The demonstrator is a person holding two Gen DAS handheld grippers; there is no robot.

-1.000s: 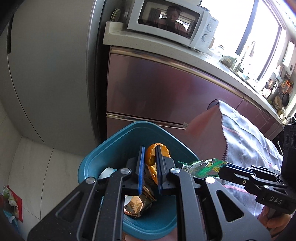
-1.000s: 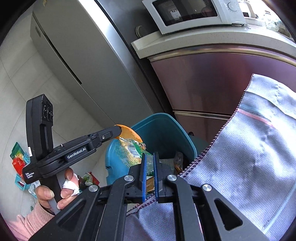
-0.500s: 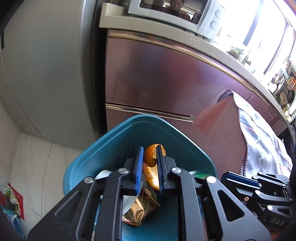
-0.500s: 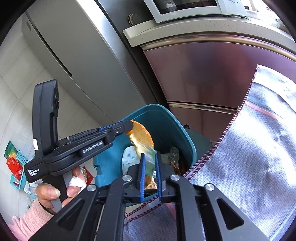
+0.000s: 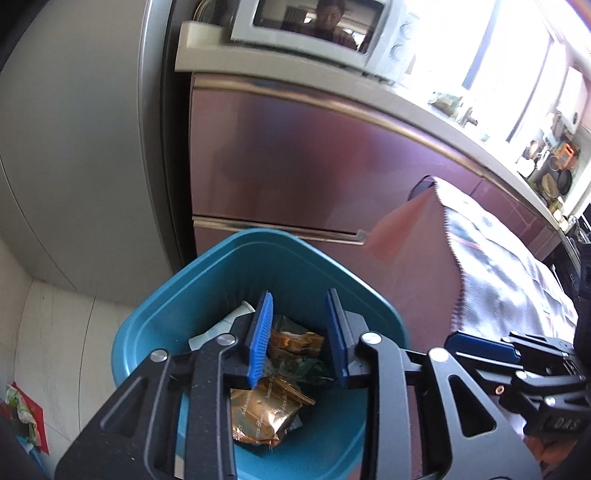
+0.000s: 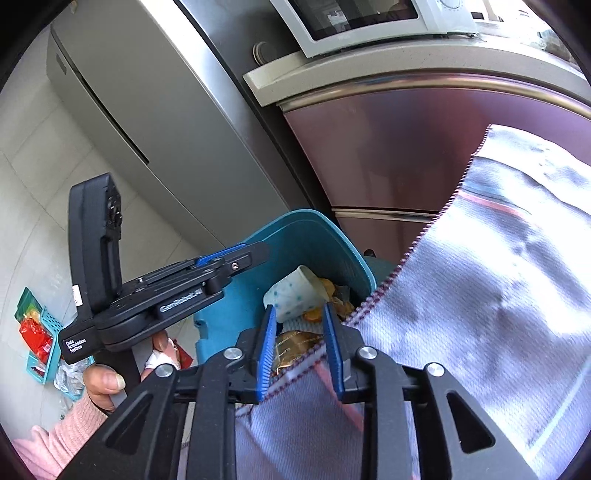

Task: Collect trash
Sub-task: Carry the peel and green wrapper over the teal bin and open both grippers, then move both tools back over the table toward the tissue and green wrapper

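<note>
Grey fridge at left, glossy maroon cabinets under a pale counter, microwave on top. Nearer, striped grey cloth draped at right. Teal bin on the tiled floor, wrappers and paper cup inside. Left claw over the bin, opening, gripping nothing. Right claw opening too, empty, above the cloth's edge.

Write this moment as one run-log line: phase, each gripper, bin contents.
phase: release over teal bin | left gripper: opening, empty | right gripper: opening, empty | in bin: gold wrapper, spotted paper cup
</note>
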